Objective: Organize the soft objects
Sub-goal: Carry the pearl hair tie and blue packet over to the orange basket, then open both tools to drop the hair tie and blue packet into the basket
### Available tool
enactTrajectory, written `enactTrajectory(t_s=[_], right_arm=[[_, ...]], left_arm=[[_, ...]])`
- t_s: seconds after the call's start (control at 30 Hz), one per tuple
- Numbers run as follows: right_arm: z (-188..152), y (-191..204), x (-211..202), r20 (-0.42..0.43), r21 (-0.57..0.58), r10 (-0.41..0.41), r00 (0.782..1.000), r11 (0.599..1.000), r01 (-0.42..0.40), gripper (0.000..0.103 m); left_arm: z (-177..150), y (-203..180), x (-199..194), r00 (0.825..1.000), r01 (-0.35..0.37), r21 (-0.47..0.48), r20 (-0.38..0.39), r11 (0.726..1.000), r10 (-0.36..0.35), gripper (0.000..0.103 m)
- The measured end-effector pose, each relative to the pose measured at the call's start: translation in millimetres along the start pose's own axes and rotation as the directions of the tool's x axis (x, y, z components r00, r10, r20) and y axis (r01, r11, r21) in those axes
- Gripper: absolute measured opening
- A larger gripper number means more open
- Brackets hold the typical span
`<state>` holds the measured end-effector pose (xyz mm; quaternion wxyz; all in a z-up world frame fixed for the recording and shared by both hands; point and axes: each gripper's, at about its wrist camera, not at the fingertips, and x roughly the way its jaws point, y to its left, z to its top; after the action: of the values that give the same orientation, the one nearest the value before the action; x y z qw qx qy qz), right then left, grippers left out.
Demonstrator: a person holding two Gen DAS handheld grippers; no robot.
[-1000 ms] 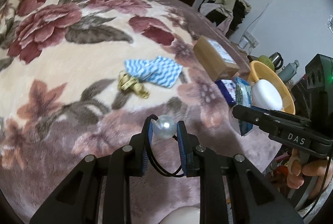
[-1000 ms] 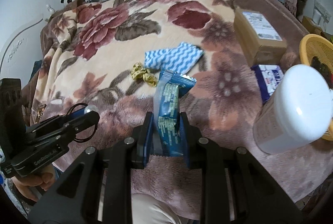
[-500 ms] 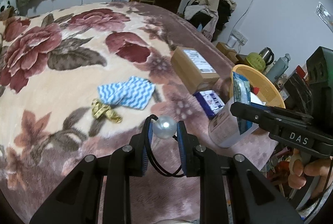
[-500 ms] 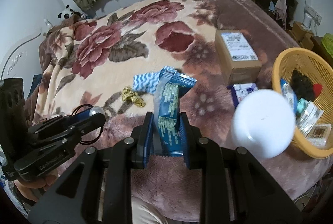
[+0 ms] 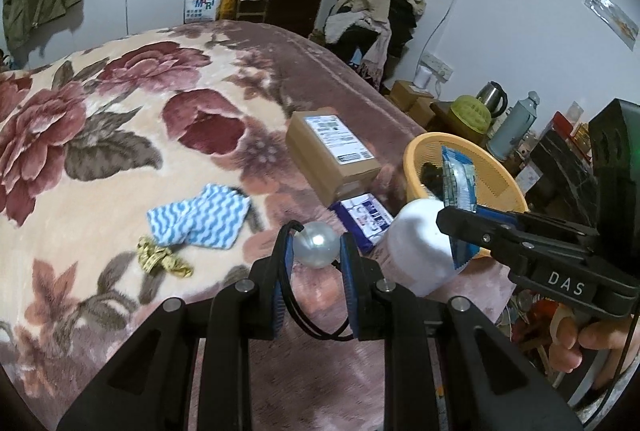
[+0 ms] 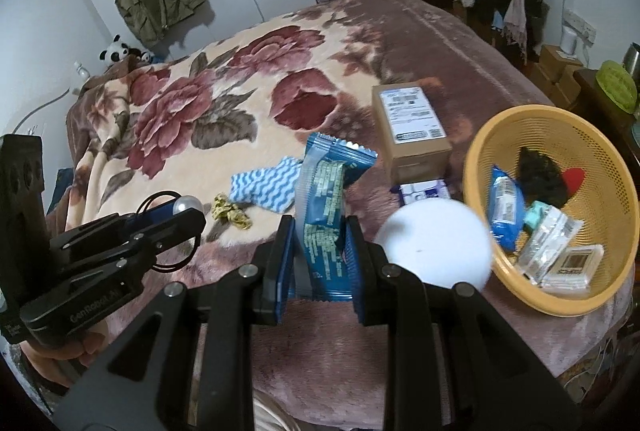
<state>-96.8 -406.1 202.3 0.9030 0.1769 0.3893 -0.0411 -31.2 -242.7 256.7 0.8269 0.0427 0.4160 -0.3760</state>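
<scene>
The left tongs (image 5: 316, 251) are clenched on a pearly white bead (image 5: 315, 245) strung on a thin black elastic hair tie (image 5: 298, 315), whose loop hangs back between the arms. Raised white letters on the left tool's body read "GenRobot.AI" as seen from the right wrist.

The right tongs (image 6: 320, 247) grip a blue foil snack packet (image 6: 326, 191) upright by its lower half; its back panel carries fine pale print too small to read. The right tool's side shows "DAS" in white.

On the bed, over a plush blanket with big maroon roses (image 6: 224, 103), lie a blue-and-white wavy-striped cloth (image 5: 200, 219), a crumpled gold wrapper (image 5: 162, 261) just beside it, a brown cardboard parcel with a white shipping label (image 6: 412, 127) (label text illegible) and a small blue-and-white tissue pack (image 5: 366, 217). A white round-topped plastic bottle (image 6: 436, 245) stands near the bed's edge, next to a perforated yellow plastic basket (image 6: 600, 295) that holds another blue packet, clear sachets, a boxed item with unreadable lettering and something dark.

By the far door, a white paper bag (image 5: 202, 1) reads "FAMILY MART".
</scene>
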Motion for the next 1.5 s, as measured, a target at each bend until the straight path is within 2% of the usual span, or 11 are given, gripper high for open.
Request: enactTrajectory(t_s=[0.87, 1.23, 1.5], right_arm=[[9.4, -88.9, -58.1, 0.094, 0.130, -0.115, 0.989, 0.986, 0.102, 0.025], [3.3, -130.3, -80.2, 0.103, 0.202, -0.191, 0.976, 0.965, 0.167, 0.025], [0.0, -150.7, -85.8, 0.096, 0.240, -0.223, 0.970, 0.951, 0.194, 0.025]], left_arm=[[42.5, -100.7, 38.7, 0.995, 0.103, 0.118, -0.032, 0.988, -0.100, 0.024], [49.8, -138.7, 58.1, 0.987, 0.158, 0.145, -0.061, 0.977, -0.151, 0.024], [49.3, -151.7, 68.9, 0.983, 0.178, 0.151, -0.082, 0.972, -0.167, 0.024]])
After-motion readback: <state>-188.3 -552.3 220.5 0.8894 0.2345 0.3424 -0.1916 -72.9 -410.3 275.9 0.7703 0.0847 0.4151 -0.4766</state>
